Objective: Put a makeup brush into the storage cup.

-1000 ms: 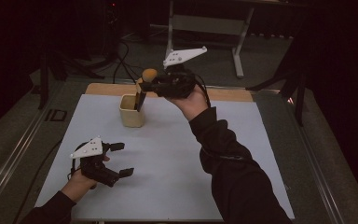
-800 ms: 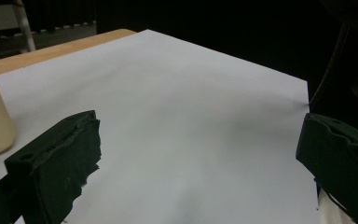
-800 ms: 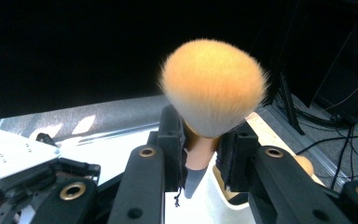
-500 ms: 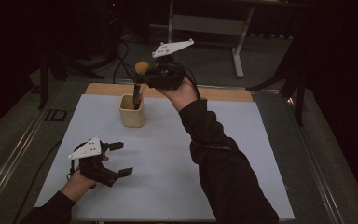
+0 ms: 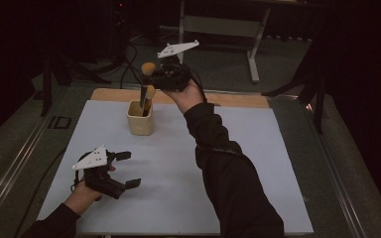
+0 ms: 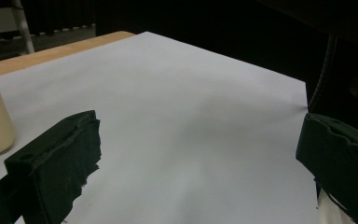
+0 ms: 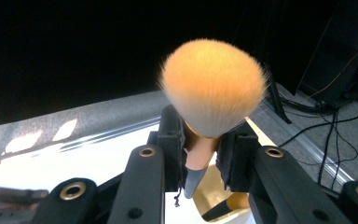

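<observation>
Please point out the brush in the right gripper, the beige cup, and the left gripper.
brush [image 7: 213, 88]: right gripper view, on the orange bristle head.
beige cup [image 5: 141, 124]: high view, on its front wall.
left gripper [image 5: 127, 169]: high view, midway between its fingertips.

brush [image 7: 213, 100] – orange fluffy head, upright | above cup [image 5: 140, 120] – cream, second brush inside

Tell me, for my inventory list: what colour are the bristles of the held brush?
Orange with pale tips; the brush shows best in the right gripper view.

Dark room, grey floor [image 5: 10, 144], metal bench frame [image 5: 218, 25] behind, floor cables [image 5: 129, 59]
</observation>
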